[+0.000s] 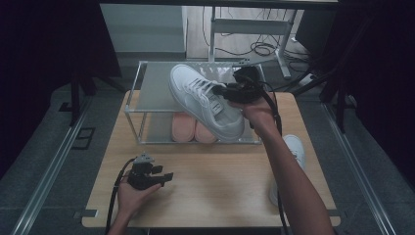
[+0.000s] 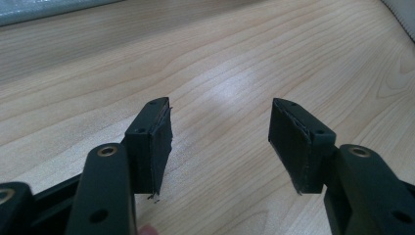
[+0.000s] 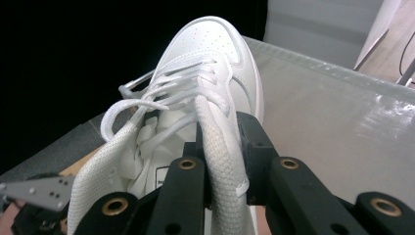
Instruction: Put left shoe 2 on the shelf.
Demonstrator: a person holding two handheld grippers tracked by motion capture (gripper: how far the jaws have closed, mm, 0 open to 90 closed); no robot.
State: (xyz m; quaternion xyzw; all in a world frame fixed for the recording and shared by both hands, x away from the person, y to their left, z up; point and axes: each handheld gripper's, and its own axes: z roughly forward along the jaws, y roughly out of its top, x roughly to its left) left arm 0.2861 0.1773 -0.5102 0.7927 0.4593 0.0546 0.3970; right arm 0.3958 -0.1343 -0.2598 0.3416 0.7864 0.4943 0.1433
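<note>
Nearest me, my left gripper (image 1: pixel 166 176) idles at seven o'clock on the table (image 1: pixel 220 196), jaws spread on nothing. My right gripper (image 3: pixel 222 161) pinches a white sneaker (image 1: pixel 205 100) by its collar, held over the rack (image 1: pixel 134 105) at twelve, probably for shelving. I count two white sneakers, the second (image 1: pixel 296 147) at four, plus two pink slippers (image 1: pixel 193 129) below.

A data-recording lab rather than a home: a lone wooden table (image 1: pixel 210 196) stands on grey carpet between metal floor rails (image 1: pixel 46 181), ringed by black curtains (image 1: pixel 44 44). Beyond its far edge, loose cables (image 1: pixel 262 49) trail past the legs of a metal desk frame (image 1: pixel 249 27) in dim light.
</note>
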